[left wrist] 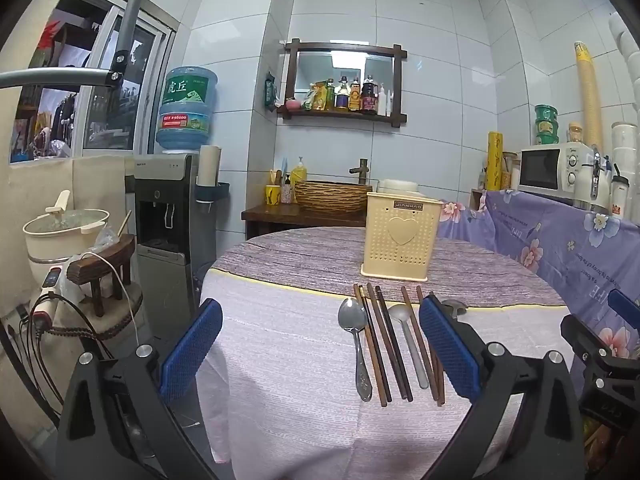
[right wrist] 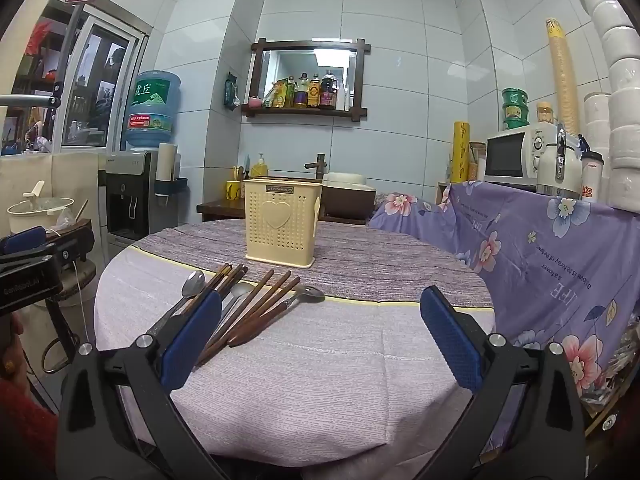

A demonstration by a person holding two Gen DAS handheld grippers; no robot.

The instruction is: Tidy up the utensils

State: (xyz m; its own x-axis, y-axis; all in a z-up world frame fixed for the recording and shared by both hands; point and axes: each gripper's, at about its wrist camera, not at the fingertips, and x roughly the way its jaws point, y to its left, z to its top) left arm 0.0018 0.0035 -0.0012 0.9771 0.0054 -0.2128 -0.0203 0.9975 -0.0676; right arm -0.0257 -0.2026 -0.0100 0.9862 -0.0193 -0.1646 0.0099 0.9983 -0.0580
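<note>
Cream utensil holder stands upright on the round counter; in front of it, on the near side, the utensils lie flat in a row: spoons and brown chopsticks, side by side, some touching. Left gripper hovers nearer than the row with jaws spread wide and holding nothing, its right pad overlapping the row's right end in view. Right gripper, to the right of the row, jaws likewise spread and bare.

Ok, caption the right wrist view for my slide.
Open right gripper above a round table, with spoons and chopsticks lying before a cream holder.
</note>
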